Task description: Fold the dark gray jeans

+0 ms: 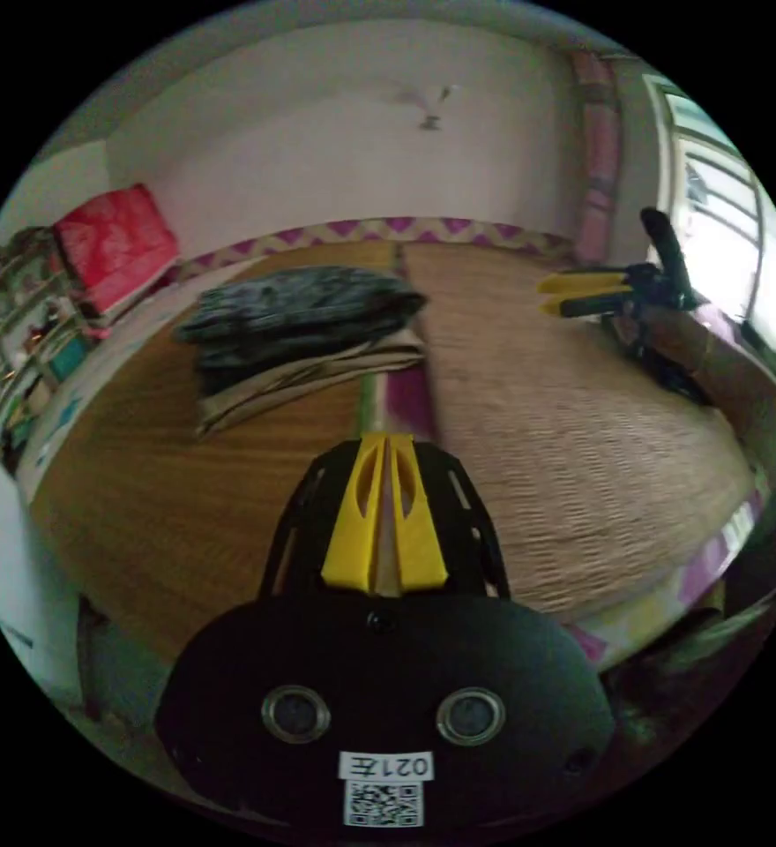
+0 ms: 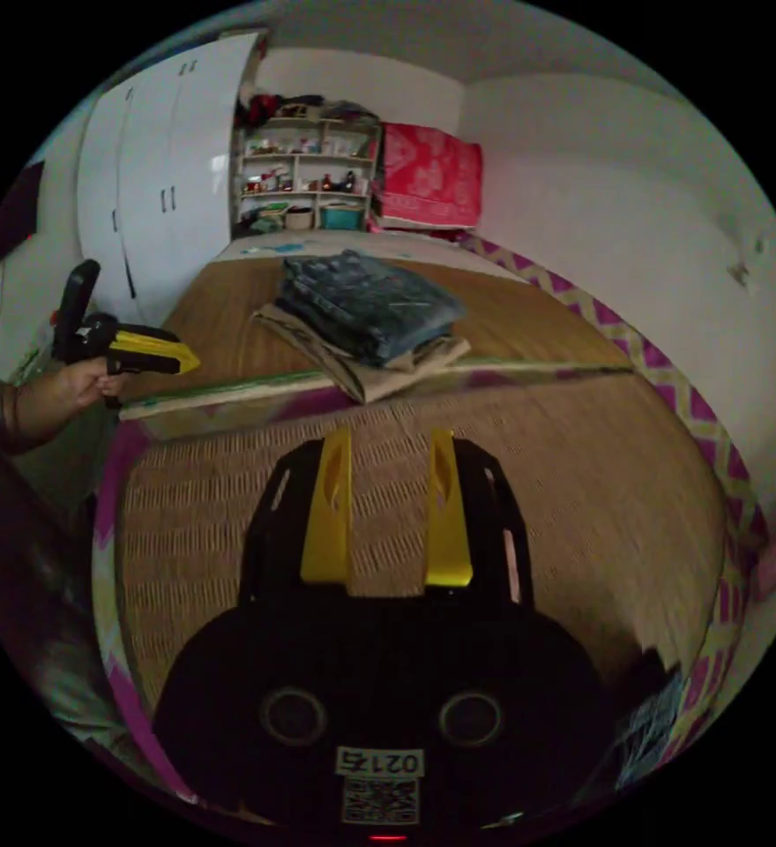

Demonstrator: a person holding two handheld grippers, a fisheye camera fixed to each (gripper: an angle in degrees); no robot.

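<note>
Holding my left gripper [image 1: 385,438] low in frame over the woven mat [image 1: 564,459], jaws together, gripping nothing, my right gripper [image 2: 390,434] parted and empty, folded dark gray jeans [image 2: 366,300] beyond at upper centre atop a tan garment [image 2: 361,371].

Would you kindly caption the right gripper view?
Open right gripper above mat, folded jeans stacked beyond.

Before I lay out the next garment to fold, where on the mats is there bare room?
The woven mat nearest the right gripper lies bare, bordered by the zigzag trim and the mat seam. The smoother mat is free on the near side of the stack. It is crowded where the folded jeans sit on tan cloth.
</note>
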